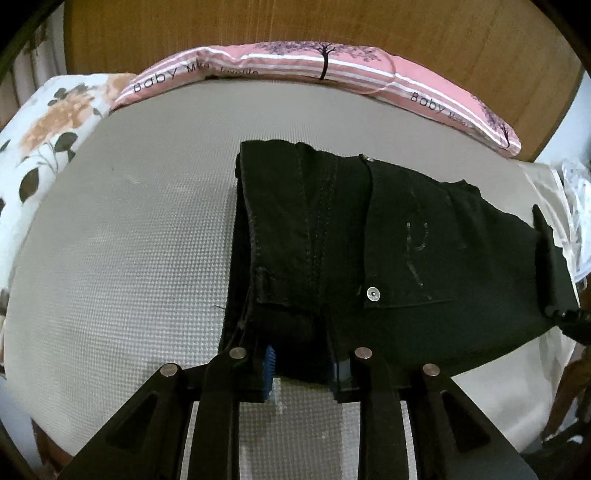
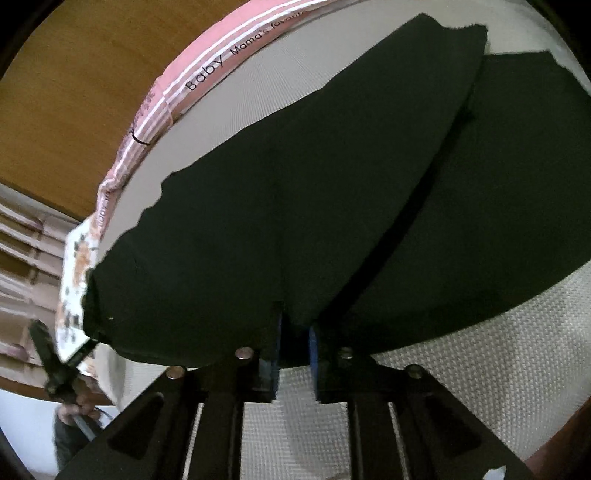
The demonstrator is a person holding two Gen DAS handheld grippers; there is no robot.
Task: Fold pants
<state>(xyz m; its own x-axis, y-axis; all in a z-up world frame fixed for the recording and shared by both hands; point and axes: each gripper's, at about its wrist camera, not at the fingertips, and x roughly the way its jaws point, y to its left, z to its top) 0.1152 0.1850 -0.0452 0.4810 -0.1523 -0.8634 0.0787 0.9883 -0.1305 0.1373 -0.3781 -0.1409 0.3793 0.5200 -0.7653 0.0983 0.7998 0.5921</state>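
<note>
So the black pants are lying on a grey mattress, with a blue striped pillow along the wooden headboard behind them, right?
Not quite. The pillow along the wooden headboard is pink with white stripes, not blue; the left wrist view shows it clearly. The rest holds: the black pants lie on the grey mattress.

Black denim pants [image 1: 369, 236] are laid folded on a grey textured surface, centre-right of the left wrist frame, with a silver rivet beside a back pocket.
</note>
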